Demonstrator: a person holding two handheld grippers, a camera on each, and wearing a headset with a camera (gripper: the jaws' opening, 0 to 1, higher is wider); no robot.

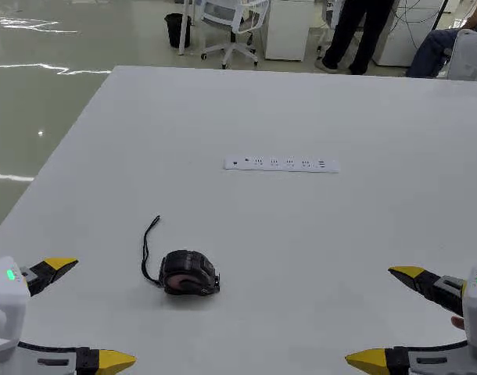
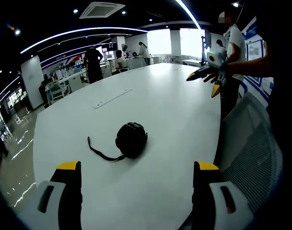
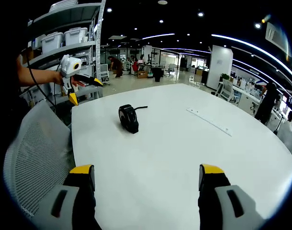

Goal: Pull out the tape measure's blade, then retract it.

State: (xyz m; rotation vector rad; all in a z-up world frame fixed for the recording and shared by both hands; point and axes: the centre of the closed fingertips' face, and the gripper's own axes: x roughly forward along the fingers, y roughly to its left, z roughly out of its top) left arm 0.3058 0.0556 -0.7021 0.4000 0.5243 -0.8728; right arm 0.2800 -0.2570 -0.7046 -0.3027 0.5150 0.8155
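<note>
So, both are open and empty: left gripper should pin the tape measure, lying on the table at its 1 o'clock, strap trailing toward 11, while right gripper approaches from 3 o'clock for the blade.

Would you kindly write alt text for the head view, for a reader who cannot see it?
A black tape measure, fully retracted, lies on a white table between the open left gripper and the open right gripper, touched by neither. A white power strip lies farther back.
</note>
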